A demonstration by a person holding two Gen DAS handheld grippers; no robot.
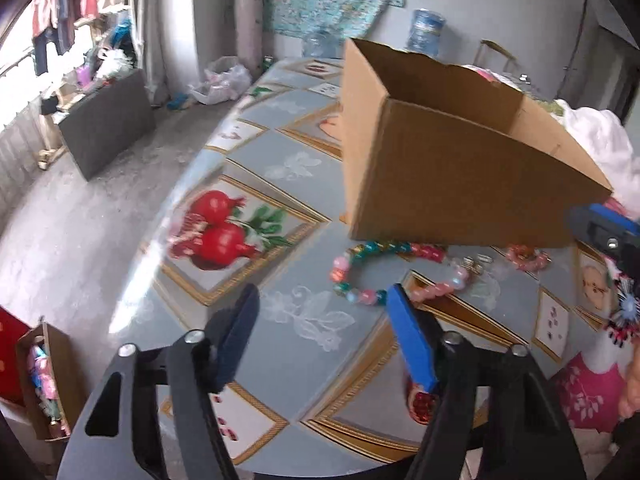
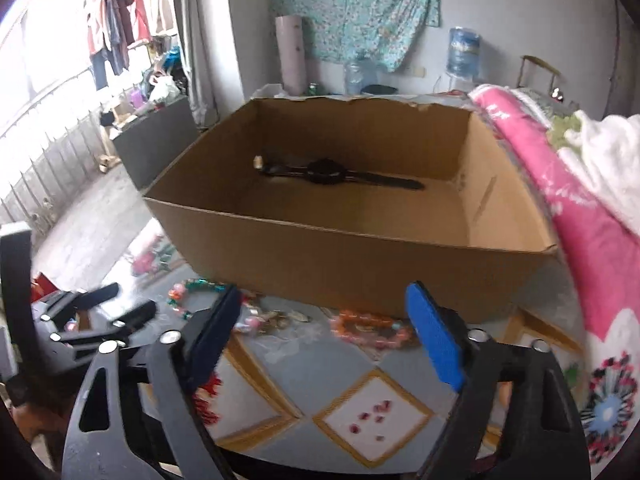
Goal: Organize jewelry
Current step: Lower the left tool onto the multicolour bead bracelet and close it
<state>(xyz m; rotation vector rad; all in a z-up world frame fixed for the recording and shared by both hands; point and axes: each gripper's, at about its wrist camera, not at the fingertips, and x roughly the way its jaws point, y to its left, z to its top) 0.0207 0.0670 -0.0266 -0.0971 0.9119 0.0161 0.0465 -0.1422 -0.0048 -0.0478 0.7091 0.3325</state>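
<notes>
Wrist views, close, sharing cardboard box [image 1: 460, 184]

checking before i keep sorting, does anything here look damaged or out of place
The cardboard box has a ragged, torn top edge along its far wall. Only a black watch lies inside it, while the beaded necklace and pink bracelet are still strewn on the table in front of the box.

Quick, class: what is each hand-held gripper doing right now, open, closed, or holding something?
Left hand-held gripper: open, holding nothing, above the bead necklace.
Right hand-held gripper: open, holding nothing, facing the cardboard box.
</notes>
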